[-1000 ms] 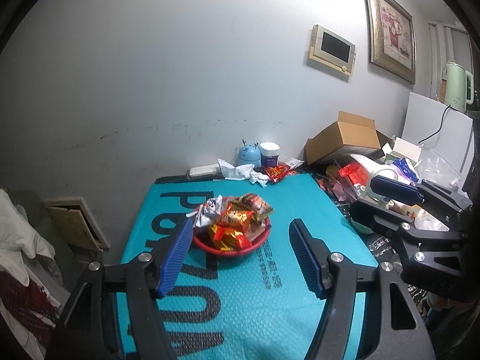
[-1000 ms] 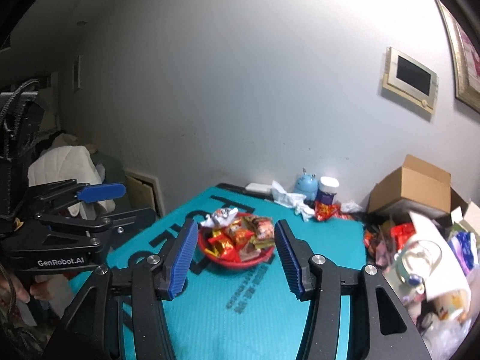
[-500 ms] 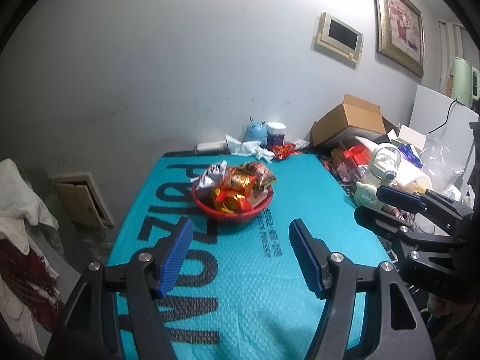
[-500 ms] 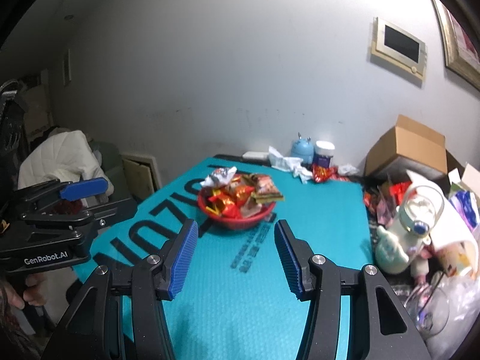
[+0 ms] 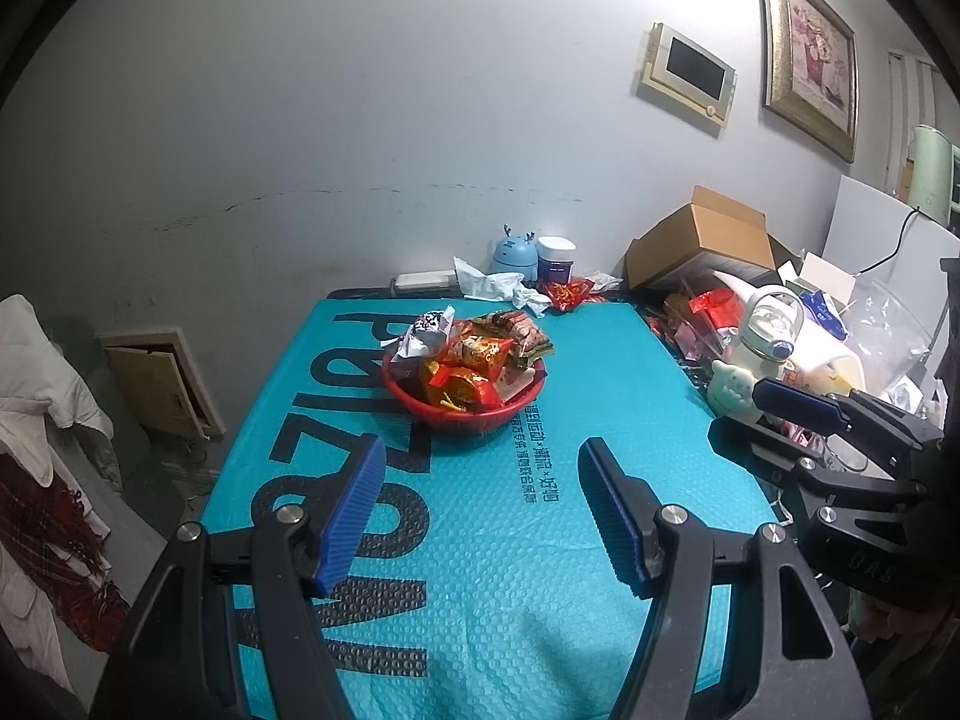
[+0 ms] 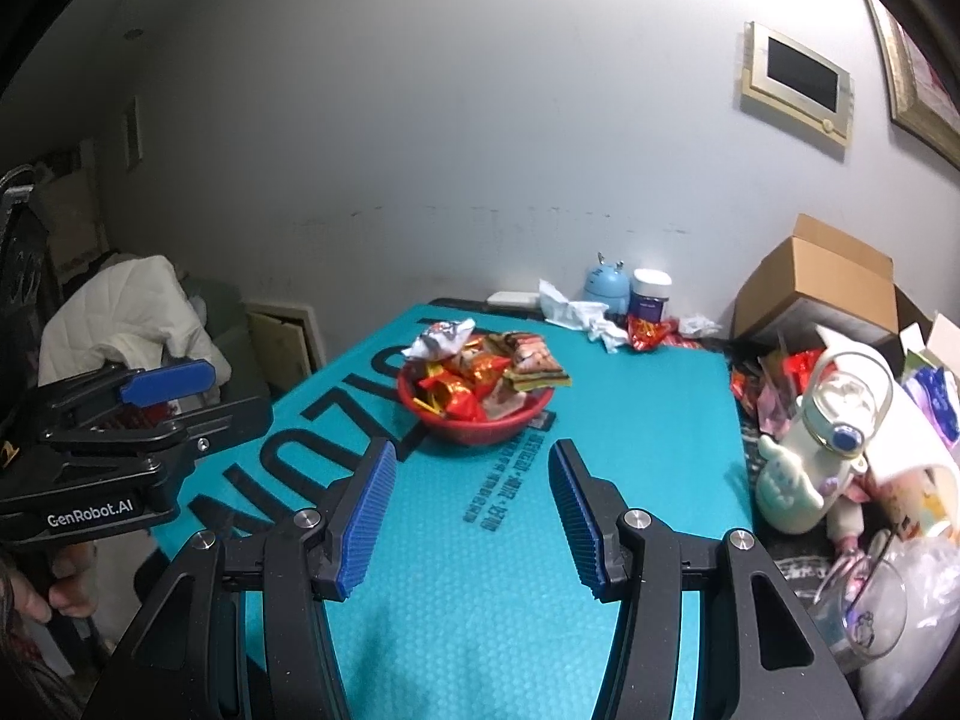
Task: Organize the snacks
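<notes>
both tools have drawn back from the round red plastic bowl [image 5: 465, 402] since a second ago. left tool [image 5: 480, 513] and right tool [image 6: 474, 516] gape wide, holding nothing. foil snack packets [image 5: 468, 360] sit heaped in the bowl mid-desk; one red packet [image 6: 648, 330] lies outside by the wall. clutter at right too jumbled for me to sort.

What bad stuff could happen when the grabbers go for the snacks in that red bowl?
The snack packets are heaped above the red bowl rim, so pulling one could tip others out. The bowl sits loose on the teal mat and might slide if nudged. The white bottle by the mat's right edge could get knocked over.
</notes>
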The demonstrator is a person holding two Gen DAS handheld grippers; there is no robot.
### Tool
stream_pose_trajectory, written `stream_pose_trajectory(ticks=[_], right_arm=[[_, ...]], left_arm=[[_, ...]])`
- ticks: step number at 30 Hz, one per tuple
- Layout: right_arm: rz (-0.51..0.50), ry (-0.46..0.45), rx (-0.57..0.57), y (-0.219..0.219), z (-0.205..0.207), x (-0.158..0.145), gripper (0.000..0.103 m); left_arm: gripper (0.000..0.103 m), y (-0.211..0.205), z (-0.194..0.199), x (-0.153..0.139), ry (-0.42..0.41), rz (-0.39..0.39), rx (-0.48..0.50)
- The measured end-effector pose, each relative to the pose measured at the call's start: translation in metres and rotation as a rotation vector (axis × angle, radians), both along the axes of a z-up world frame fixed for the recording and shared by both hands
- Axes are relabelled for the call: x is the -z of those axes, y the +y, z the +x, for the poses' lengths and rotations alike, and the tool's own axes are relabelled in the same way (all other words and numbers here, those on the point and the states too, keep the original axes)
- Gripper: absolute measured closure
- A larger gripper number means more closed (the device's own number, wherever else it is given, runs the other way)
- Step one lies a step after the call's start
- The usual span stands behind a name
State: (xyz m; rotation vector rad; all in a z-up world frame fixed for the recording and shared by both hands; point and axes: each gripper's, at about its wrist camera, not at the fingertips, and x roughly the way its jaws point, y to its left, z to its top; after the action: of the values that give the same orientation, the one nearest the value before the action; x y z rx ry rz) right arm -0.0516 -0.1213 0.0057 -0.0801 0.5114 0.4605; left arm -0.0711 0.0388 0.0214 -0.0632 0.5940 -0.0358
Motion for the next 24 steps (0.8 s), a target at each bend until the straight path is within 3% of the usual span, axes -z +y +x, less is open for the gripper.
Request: stream_pose_trajectory(ticks=[24], right_arm=[[-0.006,0.001,-0.004,-0.0029,0.0067,0.0005,0.049]], left_arm=[[0.037,-0.0051,0.0037,-0.0045,-0.003,0.005,-0.014]])
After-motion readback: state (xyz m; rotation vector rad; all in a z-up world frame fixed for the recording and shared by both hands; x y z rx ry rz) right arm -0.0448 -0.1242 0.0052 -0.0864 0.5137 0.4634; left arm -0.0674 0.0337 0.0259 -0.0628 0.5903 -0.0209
